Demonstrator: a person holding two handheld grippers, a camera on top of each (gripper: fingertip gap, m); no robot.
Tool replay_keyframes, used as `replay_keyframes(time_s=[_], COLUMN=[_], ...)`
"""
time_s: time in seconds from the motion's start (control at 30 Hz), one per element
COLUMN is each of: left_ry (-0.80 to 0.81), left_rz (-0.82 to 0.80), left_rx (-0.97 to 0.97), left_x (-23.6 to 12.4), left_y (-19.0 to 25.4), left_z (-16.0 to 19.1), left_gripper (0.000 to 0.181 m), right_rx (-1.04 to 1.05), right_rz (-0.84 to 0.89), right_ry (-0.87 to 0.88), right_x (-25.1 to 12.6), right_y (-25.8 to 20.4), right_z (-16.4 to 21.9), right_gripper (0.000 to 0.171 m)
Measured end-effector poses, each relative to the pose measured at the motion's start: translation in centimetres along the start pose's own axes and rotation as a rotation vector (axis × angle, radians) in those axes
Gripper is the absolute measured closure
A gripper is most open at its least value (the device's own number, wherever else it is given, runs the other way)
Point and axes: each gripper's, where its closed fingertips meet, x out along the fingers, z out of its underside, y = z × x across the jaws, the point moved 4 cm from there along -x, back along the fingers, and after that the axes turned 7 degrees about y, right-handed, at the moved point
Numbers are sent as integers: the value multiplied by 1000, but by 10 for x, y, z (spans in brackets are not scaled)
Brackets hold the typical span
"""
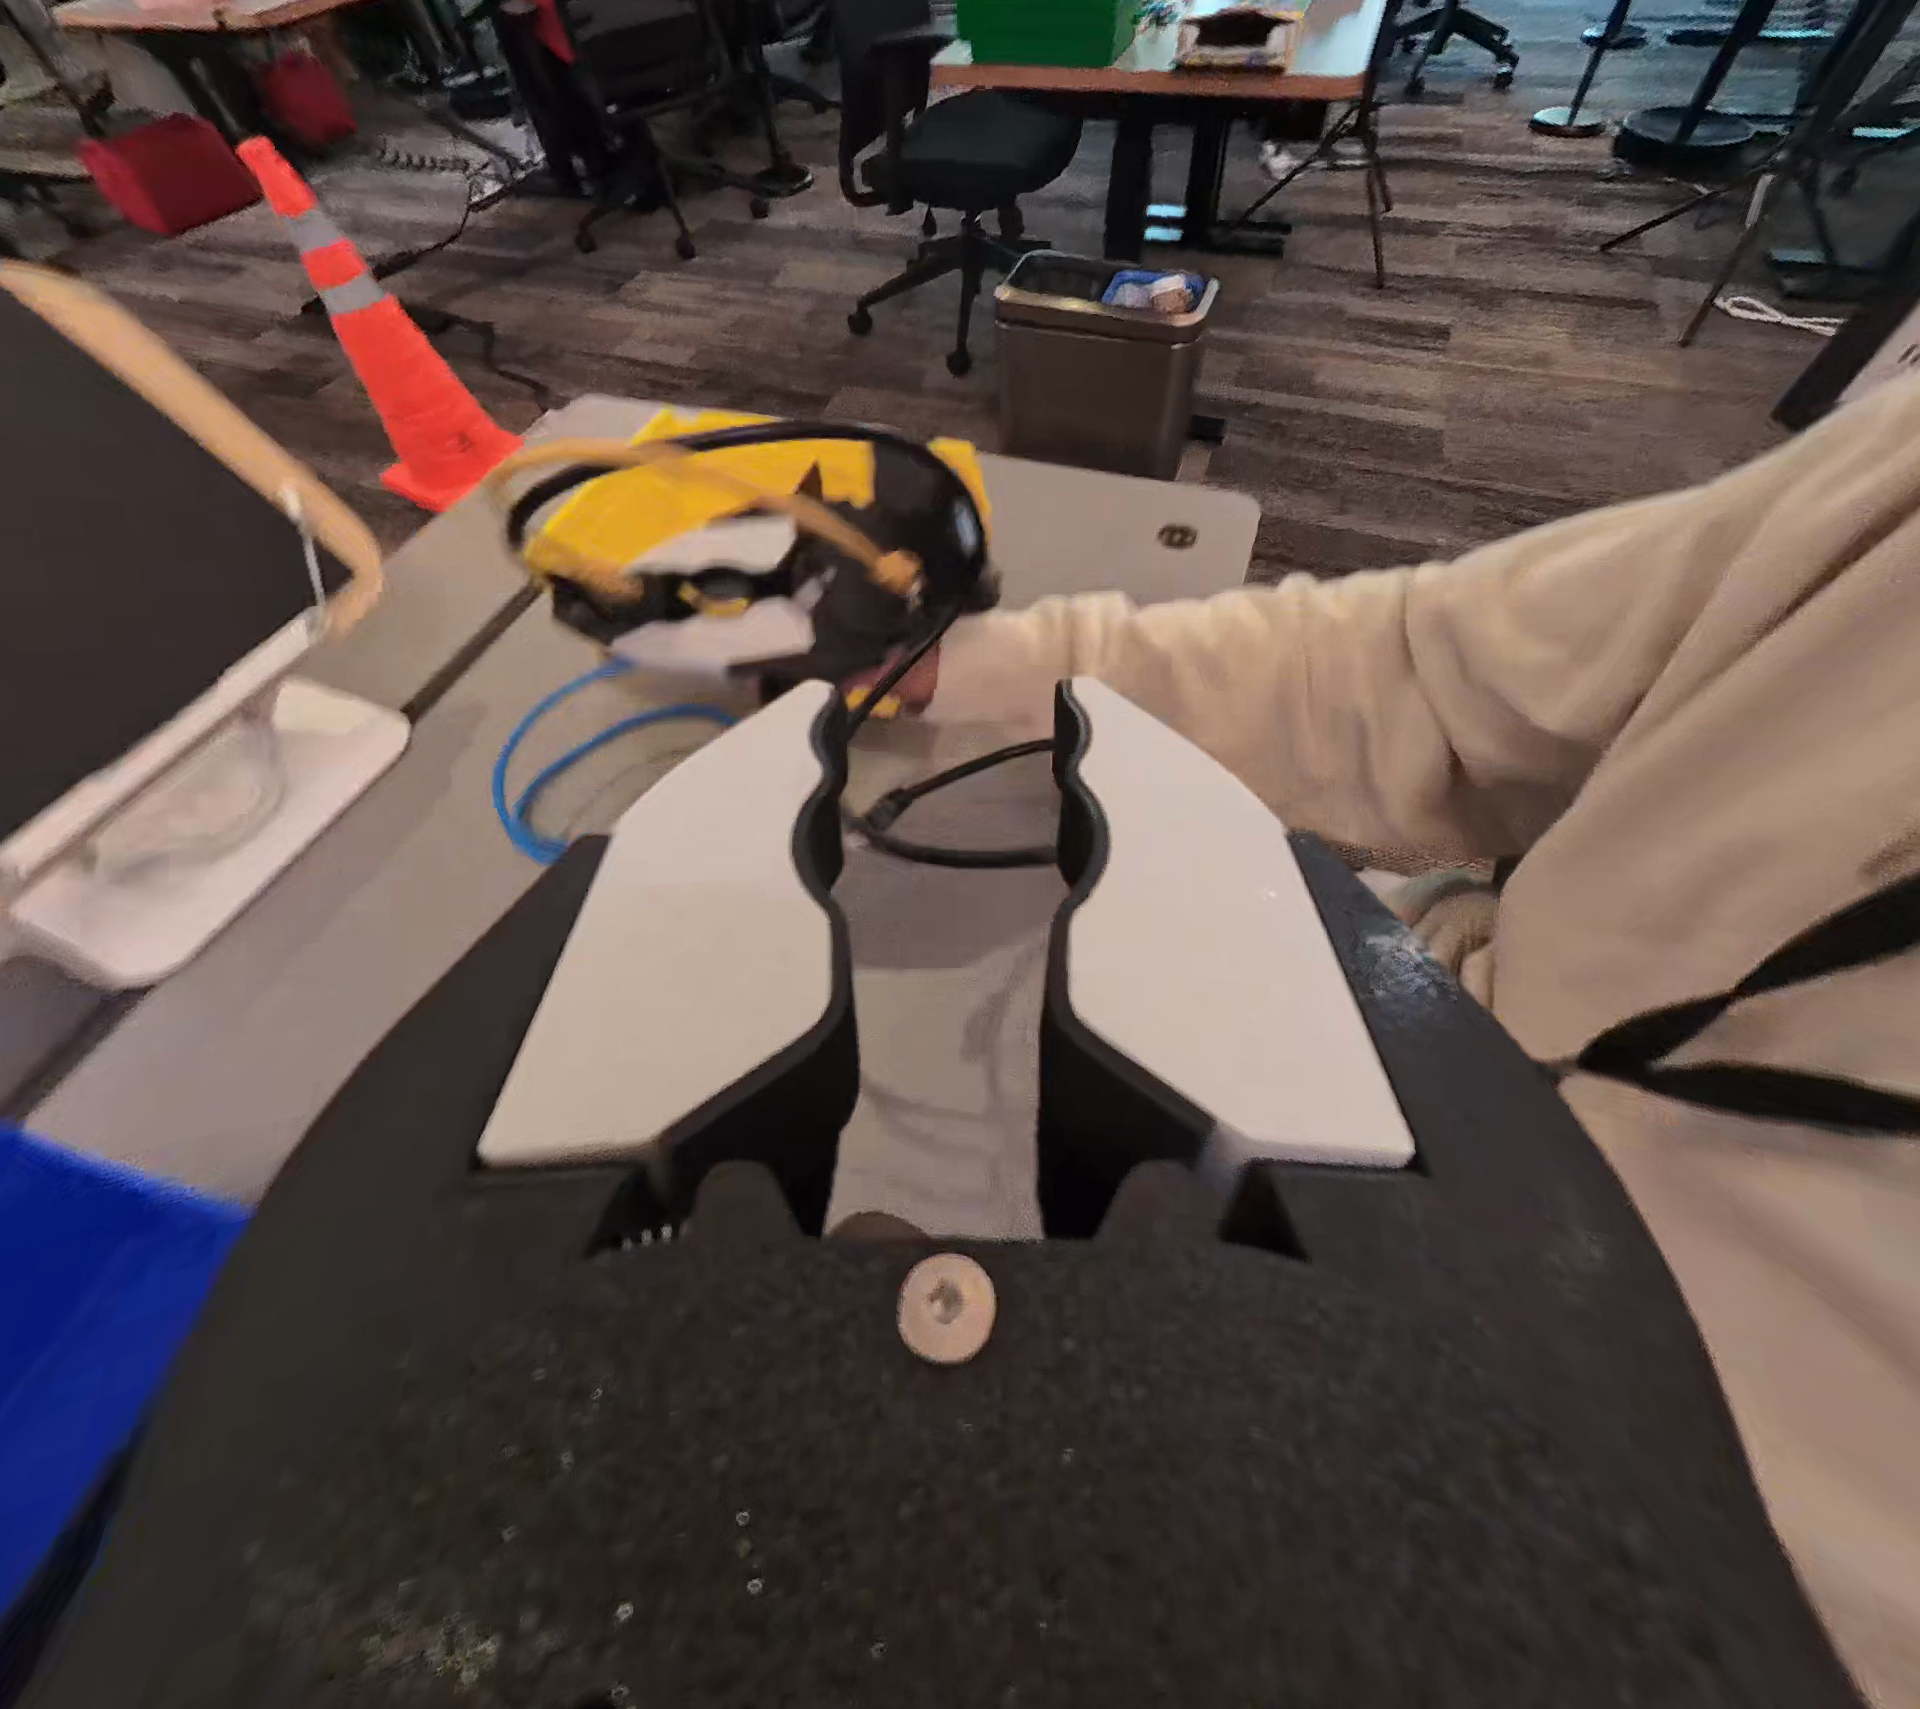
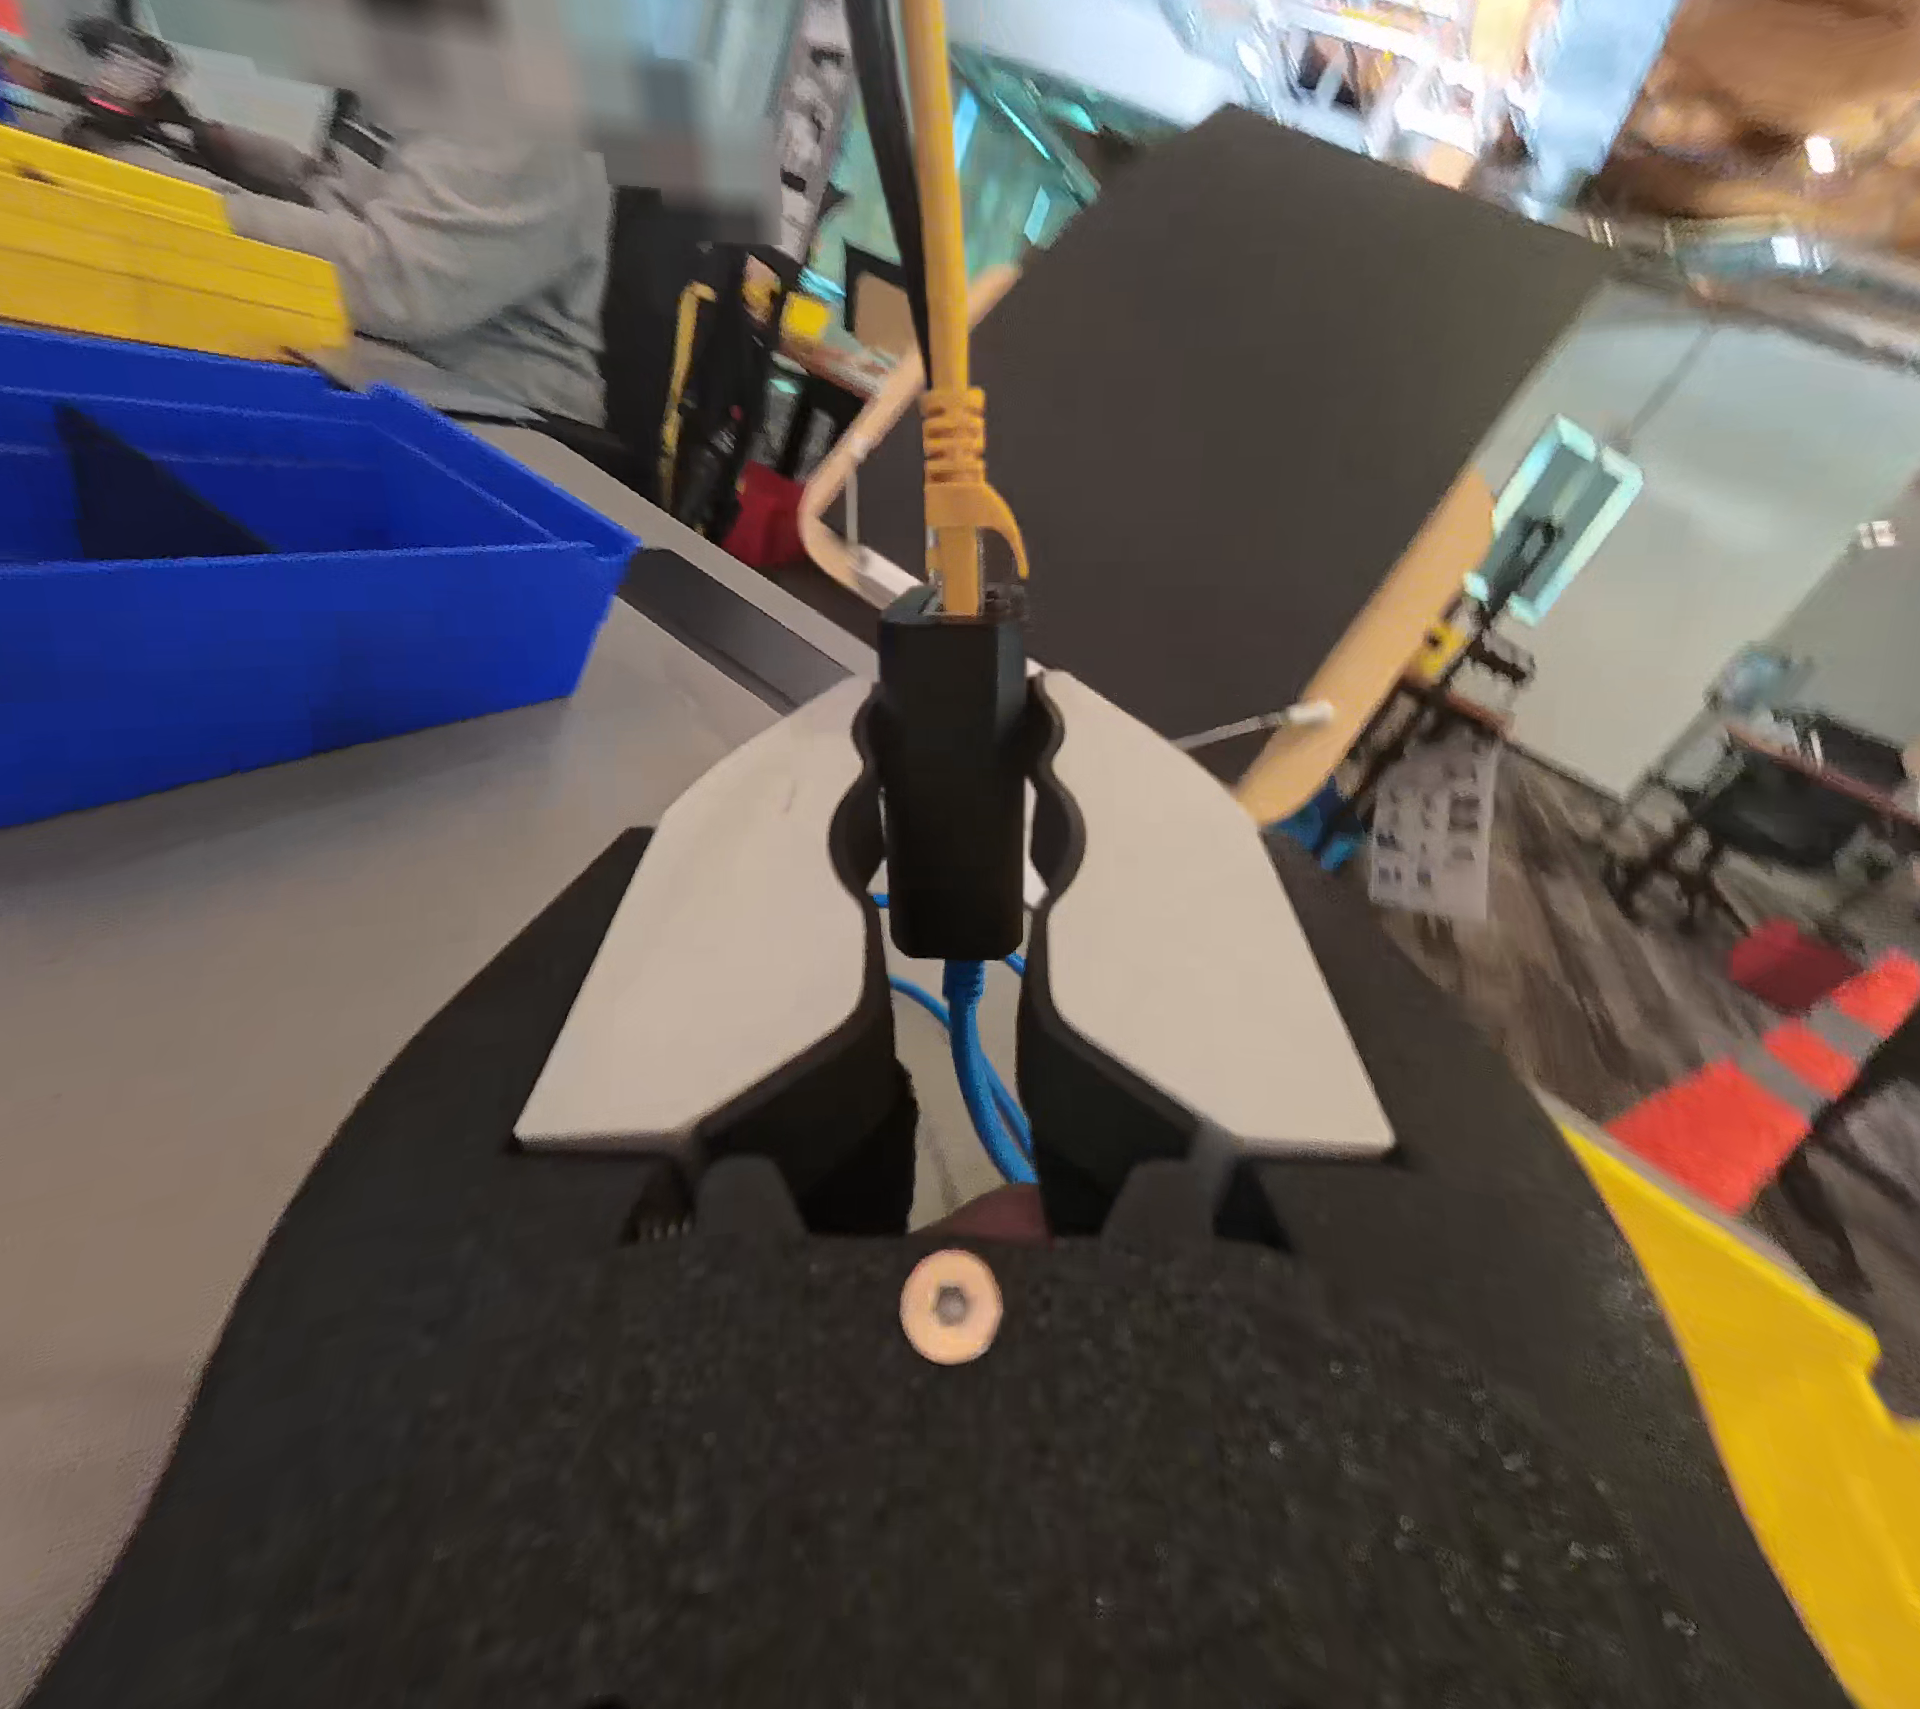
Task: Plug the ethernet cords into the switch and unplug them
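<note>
The grey surface (image 1: 1091, 506) carries all the task things, and every place here is given from it. At its left side stands a dark monitor (image 1: 125, 516) on a white foot, and a blue bin (image 2: 260, 558) sits on the surface near the right gripper.

A person's arm in a cream sleeve (image 1: 1403, 703) reaches over the surface from the right side and carries the right gripper (image 1: 717, 594), which is above the surface and blurred in the left wrist view. In its own view the right gripper (image 2: 951, 818) has its fingers (image 2: 748, 911) closed on the switch (image 2: 951, 786), a small black block that stands upright between them. A yellow ethernet cord (image 2: 940, 225) is plugged into the top end of the switch and goes up from it. A blue ethernet cord (image 2: 982, 1067) comes out below the switch, and in the left wrist view it lies in loops on the surface (image 1: 561, 766).

The left gripper (image 1: 945, 786) is above the near part of the surface with its fingers (image 1: 696, 953) apart at a middle width, and they hold nothing. A black ethernet cord (image 1: 956, 812) lies on the surface just in front of them, with its plug end free.
</note>
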Motion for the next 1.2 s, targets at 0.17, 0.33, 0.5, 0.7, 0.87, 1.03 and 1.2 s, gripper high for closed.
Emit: replay_keyframes(time_s=[0.17,0.33,0.5,0.7,0.87,1.03,1.2], left_ry=[-35,-157,-35,24,4,11,26], left_rz=[-175,-292,-159,-108,-105,-64,-90], left_rx=[-195,-100,-94,-143,-104,-51,-104], left_x=[-23,34,89,100,102,104,87], left_y=[-35,-69,-62,-63,-63,-55,-69], left_z=[93,161,160,165,181,181,178], left_gripper=[137,118,117,120,125,146,149], right_rx=[-196,-285,-393,-457,-552,-568,-585], right_rz=[-219,-349,-472,-496,-529,-530,-534], right_ry=[176,204,183,159,77,104,88], right_x=[-32,-39,-41,-43,-40,-36,-24], right_y=[-46,-83,-112,-119,-127,-129,-121], right_z=[-23,-39,-47,-39,-23,-17,-11], right_gripper=[147,147,147,147,145,140,140])
